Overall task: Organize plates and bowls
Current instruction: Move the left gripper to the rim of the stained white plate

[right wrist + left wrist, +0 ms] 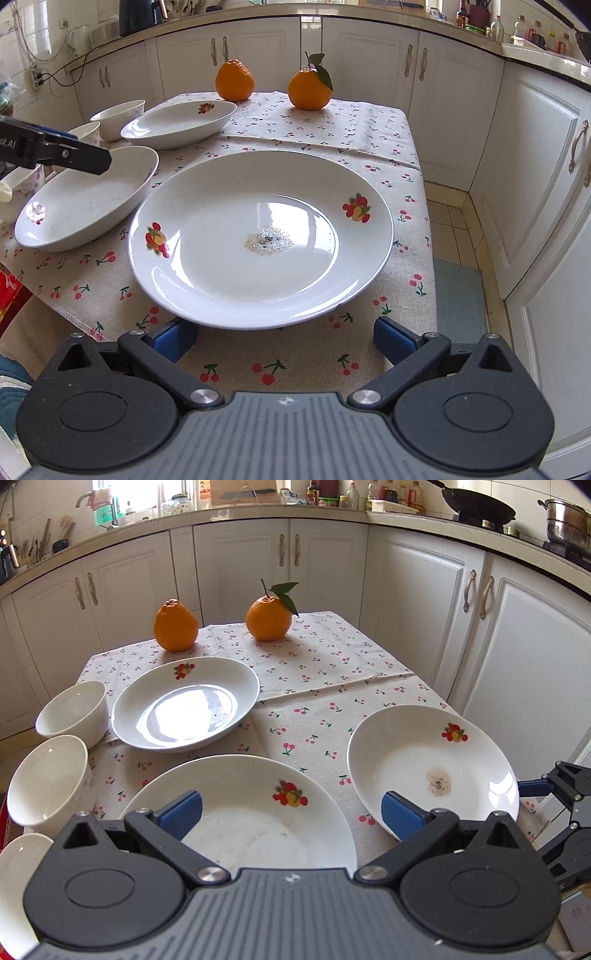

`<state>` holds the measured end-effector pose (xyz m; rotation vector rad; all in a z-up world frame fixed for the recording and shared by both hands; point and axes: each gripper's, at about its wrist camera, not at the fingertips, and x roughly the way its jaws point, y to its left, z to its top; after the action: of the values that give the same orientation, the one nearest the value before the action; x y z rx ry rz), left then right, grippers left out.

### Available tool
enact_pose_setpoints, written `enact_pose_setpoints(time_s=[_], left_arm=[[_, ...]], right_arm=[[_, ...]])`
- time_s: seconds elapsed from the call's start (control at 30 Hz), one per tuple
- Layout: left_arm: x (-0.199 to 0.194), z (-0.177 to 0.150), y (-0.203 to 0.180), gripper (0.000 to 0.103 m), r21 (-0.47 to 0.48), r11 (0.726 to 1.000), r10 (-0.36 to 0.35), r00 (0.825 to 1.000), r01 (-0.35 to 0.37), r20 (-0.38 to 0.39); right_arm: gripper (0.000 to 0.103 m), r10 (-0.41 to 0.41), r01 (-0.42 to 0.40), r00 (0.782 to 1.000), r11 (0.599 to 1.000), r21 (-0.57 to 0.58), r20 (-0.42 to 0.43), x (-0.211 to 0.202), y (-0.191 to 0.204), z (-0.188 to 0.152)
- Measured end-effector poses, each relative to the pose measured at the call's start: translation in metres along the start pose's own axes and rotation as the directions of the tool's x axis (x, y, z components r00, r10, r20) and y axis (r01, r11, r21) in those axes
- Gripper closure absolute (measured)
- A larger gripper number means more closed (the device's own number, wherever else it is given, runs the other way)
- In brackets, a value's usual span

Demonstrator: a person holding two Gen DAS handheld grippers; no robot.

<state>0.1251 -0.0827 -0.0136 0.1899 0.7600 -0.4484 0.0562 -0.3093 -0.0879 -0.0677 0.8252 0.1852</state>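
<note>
Right now both grippers are hovering over a small table covered with a cherry-print tablecloth [317,122], and neither is holding anything. The left gripper [291,812] is hanging with its blue fingers spread wide above the near plate [258,834], which is sitting at the table's front edge. The right gripper [284,341] is also standing wide open, its fingers sitting low at the near rim of the stained plate [258,236], one on each side; whether they are touching it cannot be told. A third plate [184,705] is lying farther back on the left. Beside it a bowl [72,712] is standing, with a second bowl [50,782] nearer the camera, both upright along the left edge. Two oranges [176,626] are sitting at the far end, one carrying a leaf. White cabinets [328,561] are running behind the table.
</note>
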Motion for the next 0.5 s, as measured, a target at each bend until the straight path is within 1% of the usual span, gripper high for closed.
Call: enact_pose_setpoints(time_s=[0.17, 0.3, 0.33, 0.5], left_arm=[[0.017, 0.015, -0.010, 0.001, 0.036, 0.998, -0.054, 0.998, 0.055, -0.039], [0.031, 0.026, -0.017, 0.001, 0.035, 0.989, -0.142, 0.986, 0.145, -0.086], [0.035, 0.029, -0.019, 0.001, 0.040, 0.986, -0.155, 0.983, 0.159, -0.096], [0.055, 0.040, -0.034, 0.001, 0.110, 0.976, -0.174, 0.976, 0.189, -0.133]], right_arm=[[0.000, 0.051, -0.050, 0.998, 0.998, -0.049, 0.022, 0.002, -0.004, -0.001], [0.000, 0.098, -0.093, 0.994, 0.991, -0.091, 0.054, 0.003, -0.008, -0.004], [0.000, 0.108, -0.101, 0.992, 0.990, -0.099, 0.064, 0.003, -0.009, -0.005], [0.000, 0.132, -0.120, 0.987, 0.985, -0.120, 0.095, 0.004, -0.012, -0.007]])
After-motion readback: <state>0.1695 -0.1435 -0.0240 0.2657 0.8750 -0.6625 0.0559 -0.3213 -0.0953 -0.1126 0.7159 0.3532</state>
